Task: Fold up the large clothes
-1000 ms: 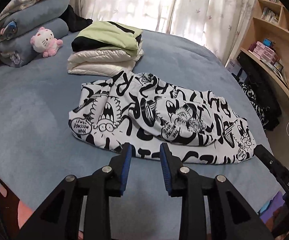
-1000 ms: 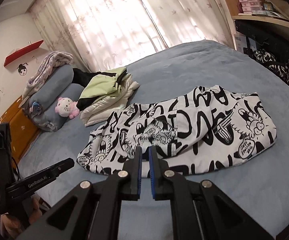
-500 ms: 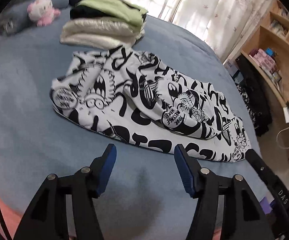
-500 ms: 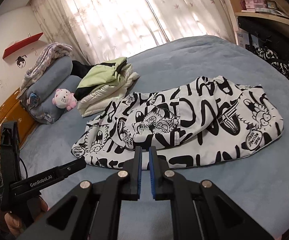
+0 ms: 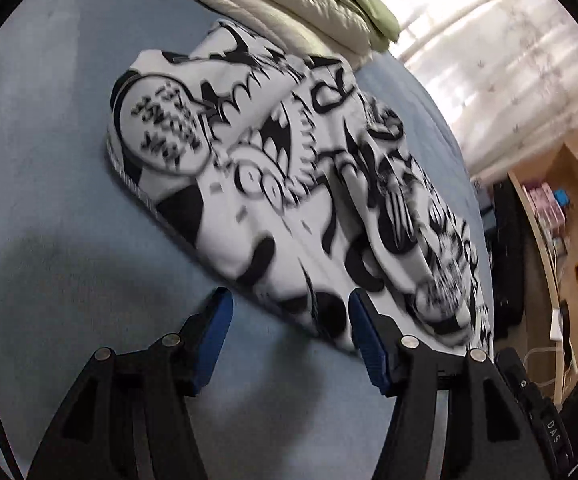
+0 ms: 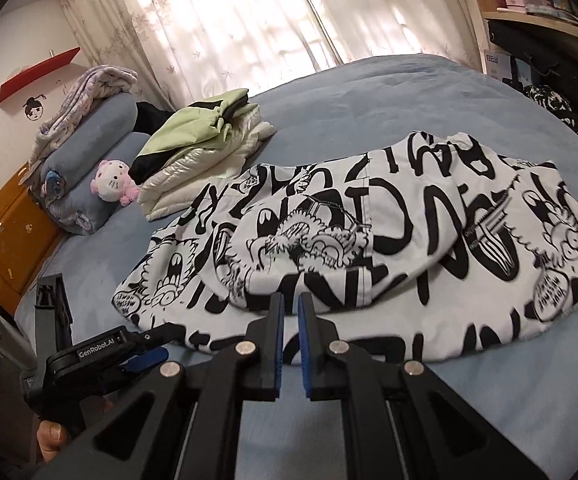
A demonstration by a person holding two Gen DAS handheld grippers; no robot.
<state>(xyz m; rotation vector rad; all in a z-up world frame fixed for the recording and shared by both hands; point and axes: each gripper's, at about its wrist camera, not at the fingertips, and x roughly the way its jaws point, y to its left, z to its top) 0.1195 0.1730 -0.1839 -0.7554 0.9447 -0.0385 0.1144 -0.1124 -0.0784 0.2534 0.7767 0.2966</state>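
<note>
Lower and closer now, my left gripper (image 5: 289, 316) has rolled and come down to the near edge of the shirt (image 5: 289, 168); its jaws have just been opening and stand wide, the hem just ahead of the pads, nothing between them. My right gripper (image 6: 291, 308) has also moved in, and I keep its jaws nearly shut and empty, its tips over the shirt's near hem. I see the shirt (image 6: 369, 240) lying rumpled across the middle of the bed (image 6: 489, 400), black print on white. Folded clothes (image 6: 205, 148) sit stacked beyond it toward the headboard end, just beside a plush toy (image 6: 113, 186).
</note>
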